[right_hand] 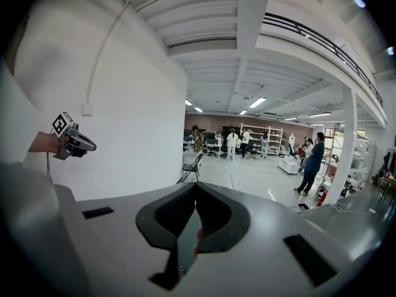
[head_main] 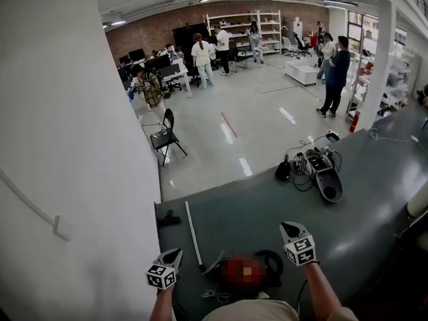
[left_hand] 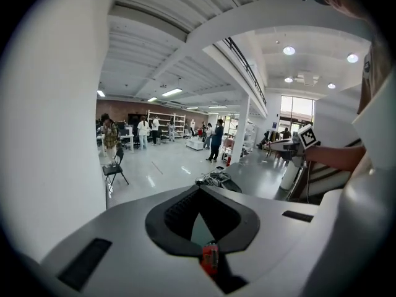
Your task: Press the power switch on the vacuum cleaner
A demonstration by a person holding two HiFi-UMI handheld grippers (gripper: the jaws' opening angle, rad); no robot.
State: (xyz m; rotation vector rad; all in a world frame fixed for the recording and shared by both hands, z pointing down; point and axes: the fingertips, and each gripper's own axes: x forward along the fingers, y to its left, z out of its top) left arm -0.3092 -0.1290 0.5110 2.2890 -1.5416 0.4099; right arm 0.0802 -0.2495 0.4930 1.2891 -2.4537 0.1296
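Note:
The vacuum cleaner (head_main: 322, 174), a dark grey and black body with coiled black cords, lies on the grey table (head_main: 374, 172) at its far side; the left gripper view shows the vacuum cleaner (left_hand: 216, 179) small and far ahead. Both grippers are held low at the near edge, well short of it. My left gripper (head_main: 175, 253) is shut and holds nothing; its jaws meet at the tips (left_hand: 199, 190). My right gripper (head_main: 289, 230) is likewise shut and holds nothing, its tips (right_hand: 195, 185) together. I cannot make out the power switch.
A white tube (head_main: 194, 236) and a small black part (head_main: 168, 218) lie on the table's left side. A white wall (head_main: 73, 152) stands close on the left. Beyond the table are a black chair (head_main: 166, 136), several people and a white pillar (head_main: 380, 59).

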